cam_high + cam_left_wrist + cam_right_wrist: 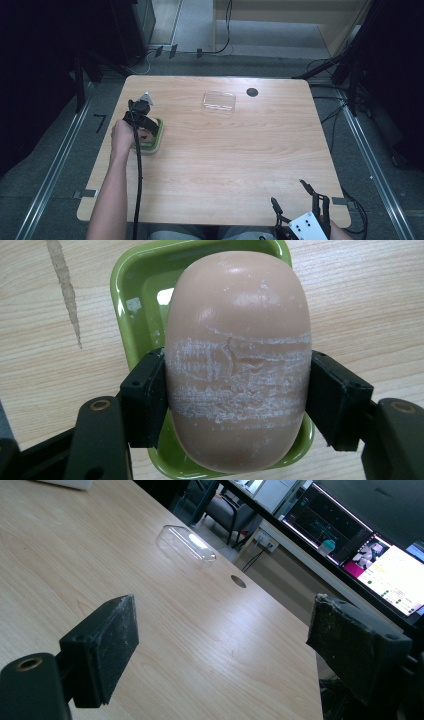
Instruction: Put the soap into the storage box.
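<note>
At table's left edge, left forearm reaches forward; left gripper (235, 390) pinches a pink soap bar (237, 355) over the green dish (130, 310). Right gripper (300, 202) sits near the front-right corner, jaws spread, empty.

A clear plastic lid (219, 101) lies on the wooden table (240, 165), beside what seems a cable hole (252, 92).

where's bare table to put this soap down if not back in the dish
The wide wooden table middle, between the green soap dish, the clear plastic lid and the right tongs, is bare. The left edge by the dish is crowded with the left tongs gripping the pink soap bar.
</note>
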The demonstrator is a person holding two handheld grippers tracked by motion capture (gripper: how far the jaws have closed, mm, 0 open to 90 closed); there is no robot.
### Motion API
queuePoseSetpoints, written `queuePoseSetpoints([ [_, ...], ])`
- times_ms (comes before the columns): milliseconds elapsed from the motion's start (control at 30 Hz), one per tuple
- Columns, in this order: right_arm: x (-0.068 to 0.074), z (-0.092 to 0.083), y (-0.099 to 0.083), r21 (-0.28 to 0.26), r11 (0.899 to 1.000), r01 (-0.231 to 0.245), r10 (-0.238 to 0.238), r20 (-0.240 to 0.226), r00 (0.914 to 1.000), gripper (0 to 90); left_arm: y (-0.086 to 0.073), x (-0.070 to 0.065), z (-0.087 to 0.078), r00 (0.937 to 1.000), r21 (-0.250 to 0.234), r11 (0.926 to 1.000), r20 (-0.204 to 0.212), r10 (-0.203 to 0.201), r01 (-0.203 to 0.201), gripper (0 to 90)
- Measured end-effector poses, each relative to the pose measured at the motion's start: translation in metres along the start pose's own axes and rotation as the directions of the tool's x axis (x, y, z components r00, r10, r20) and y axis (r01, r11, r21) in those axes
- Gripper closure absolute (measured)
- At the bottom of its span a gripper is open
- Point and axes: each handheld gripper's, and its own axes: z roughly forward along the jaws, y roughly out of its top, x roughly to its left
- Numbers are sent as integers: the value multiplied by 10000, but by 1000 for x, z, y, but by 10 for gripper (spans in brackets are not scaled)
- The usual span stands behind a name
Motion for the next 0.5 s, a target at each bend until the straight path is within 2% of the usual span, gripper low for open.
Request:
queuePoseSetpoints([
  [333, 0, 0, 0, -11, 10000, -3, 3, 1, 10000, 132, -1, 4, 7, 9997, -9, 9997, 96, -232, 232, 333],
  [500, 0, 0, 0, -24, 10000, -2, 2, 15, 10000, 132, -2, 6, 10, 9996, 16, 9996, -67, -273, 273, 333],
])
